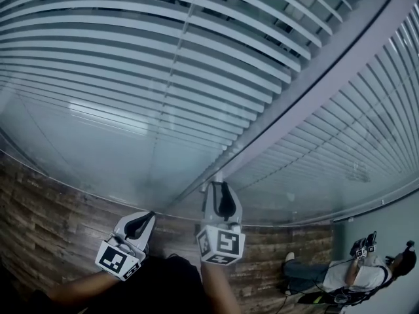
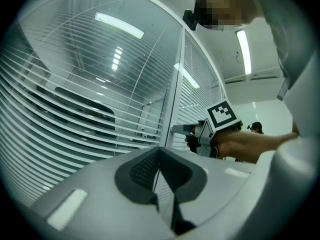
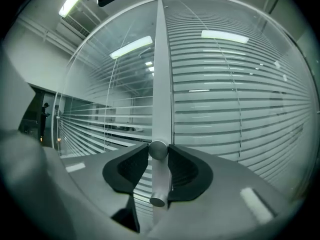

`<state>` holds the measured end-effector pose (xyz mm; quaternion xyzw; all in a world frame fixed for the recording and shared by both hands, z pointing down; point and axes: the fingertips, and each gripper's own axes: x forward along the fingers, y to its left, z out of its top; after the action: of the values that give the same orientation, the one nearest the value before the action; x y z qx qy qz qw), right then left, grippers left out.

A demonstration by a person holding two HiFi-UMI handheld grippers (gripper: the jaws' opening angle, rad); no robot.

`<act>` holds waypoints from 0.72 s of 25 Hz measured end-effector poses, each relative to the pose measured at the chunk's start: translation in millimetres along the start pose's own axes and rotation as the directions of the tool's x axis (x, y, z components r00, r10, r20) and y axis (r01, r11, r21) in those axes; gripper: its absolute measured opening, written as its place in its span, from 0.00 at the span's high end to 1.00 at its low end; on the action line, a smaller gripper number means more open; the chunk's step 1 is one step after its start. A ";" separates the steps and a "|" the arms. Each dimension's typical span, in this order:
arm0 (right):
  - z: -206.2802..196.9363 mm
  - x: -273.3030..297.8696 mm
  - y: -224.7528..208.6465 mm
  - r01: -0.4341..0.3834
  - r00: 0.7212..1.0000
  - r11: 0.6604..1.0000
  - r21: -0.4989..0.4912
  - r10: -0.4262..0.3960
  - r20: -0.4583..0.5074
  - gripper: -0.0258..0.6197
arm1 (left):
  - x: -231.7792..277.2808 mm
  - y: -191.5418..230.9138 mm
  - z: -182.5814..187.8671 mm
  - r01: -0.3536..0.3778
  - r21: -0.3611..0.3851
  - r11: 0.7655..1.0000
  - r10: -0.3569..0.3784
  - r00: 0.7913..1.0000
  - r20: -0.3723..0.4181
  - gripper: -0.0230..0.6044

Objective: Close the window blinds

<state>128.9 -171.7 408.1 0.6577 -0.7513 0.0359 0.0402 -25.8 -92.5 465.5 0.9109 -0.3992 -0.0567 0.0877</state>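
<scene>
Two glass panes hold white slatted blinds, one on the left (image 1: 131,64) and one on the right (image 1: 353,149), with a grey frame post (image 1: 314,103) between them. A silver control knob (image 3: 158,150) on a short rod (image 3: 159,186) sticks out of the post (image 3: 162,74). My right gripper (image 3: 159,156) is shut on the knob, with a dark pad pressed on each side. In the head view it (image 1: 219,185) reaches up to the post's foot. My left gripper (image 1: 147,216) hangs lower left, away from the glass; its jaws (image 2: 159,150) meet with nothing between them.
Wood-plank flooring (image 1: 39,221) runs below the glass. A person (image 1: 366,267) sits at the lower right, holding other grippers. From the left gripper view, the right gripper's marker cube (image 2: 222,115) shows against the post (image 2: 172,99).
</scene>
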 end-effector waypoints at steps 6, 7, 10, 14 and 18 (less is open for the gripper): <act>-8.0 2.8 6.5 -0.033 0.999 0.979 -0.203 0.032 -0.005 0.77 | -0.1 -0.5 -10.7 0.020 -0.004 1.000 -0.020 1.000 -0.015 0.97; -8.1 2.9 7.1 -0.040 0.999 0.969 -0.243 0.036 -0.018 0.77 | 0.6 -2.3 -10.4 0.026 0.000 1.000 -0.026 0.999 -0.018 0.97; -2.0 0.3 5.4 -0.085 0.996 0.927 -0.365 0.065 -0.065 0.77 | 2.9 -8.7 -3.4 0.043 0.004 0.999 -0.043 0.999 -0.024 0.97; -5.1 -0.6 5.9 -0.127 0.991 0.850 -0.511 0.090 -0.097 0.84 | 1.5 -8.8 -9.4 0.048 -0.004 0.999 -0.048 0.998 -0.032 0.97; -8.7 -1.3 4.6 -0.117 0.991 0.863 -0.492 0.068 -0.116 0.82 | 0.3 -10.7 -11.7 0.052 -0.009 0.999 -0.052 0.998 -0.034 0.97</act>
<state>124.6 -168.9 416.6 0.5859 -0.7632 -0.1258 0.2418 -15.9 -84.3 474.7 0.9214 -0.3737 -0.0449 0.0969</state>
